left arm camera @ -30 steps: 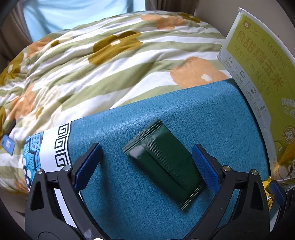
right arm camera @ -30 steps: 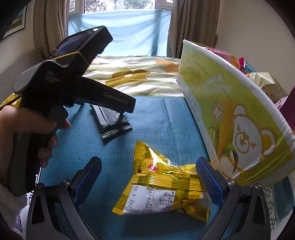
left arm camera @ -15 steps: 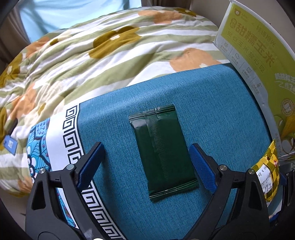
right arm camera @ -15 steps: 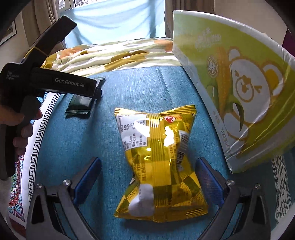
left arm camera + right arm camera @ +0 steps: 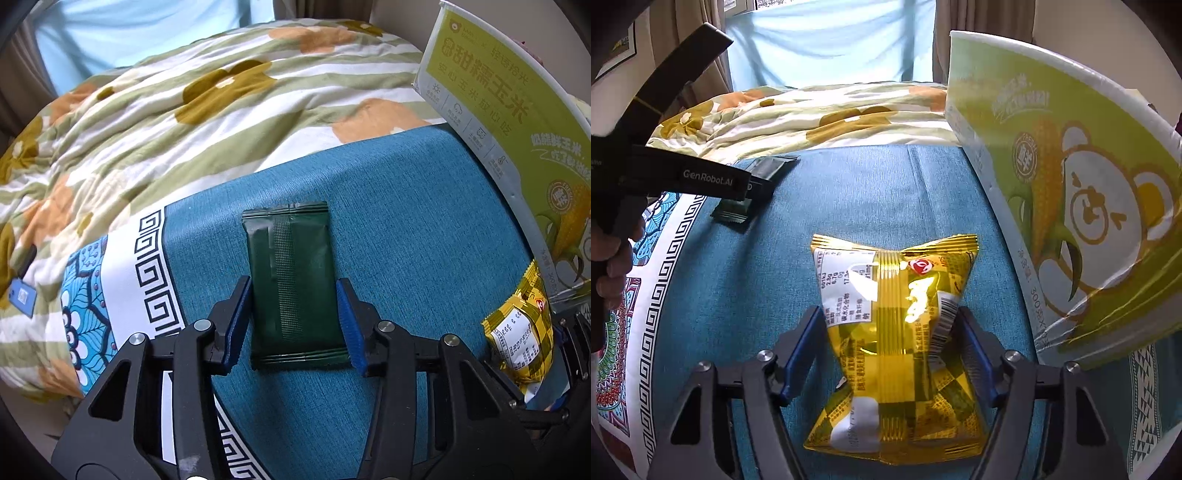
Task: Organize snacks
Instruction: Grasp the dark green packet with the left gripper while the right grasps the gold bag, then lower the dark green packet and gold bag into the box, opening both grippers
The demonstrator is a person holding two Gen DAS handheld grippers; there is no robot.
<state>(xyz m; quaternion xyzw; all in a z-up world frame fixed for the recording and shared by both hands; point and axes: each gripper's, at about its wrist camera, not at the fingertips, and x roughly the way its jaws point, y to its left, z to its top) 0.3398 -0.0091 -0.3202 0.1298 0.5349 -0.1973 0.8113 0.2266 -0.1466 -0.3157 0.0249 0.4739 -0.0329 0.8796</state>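
Both jaw sets narrowed since earlier — left hand-held gripper (image 5: 293,325) clamped on green packet (image 5: 293,284), right hand-held gripper (image 5: 888,354) closing, pinching yellow packet (image 5: 894,332) — grasp step; next, lift both.

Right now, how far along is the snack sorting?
Done: nothing visibly put away; the corn box stands beside both packets. In hand: left tongs shut on the dark green packet, right tongs closing on the yellow packet, pinched at its waist. Left: both packets lie on the blue cloth, unlifted, unplaced.
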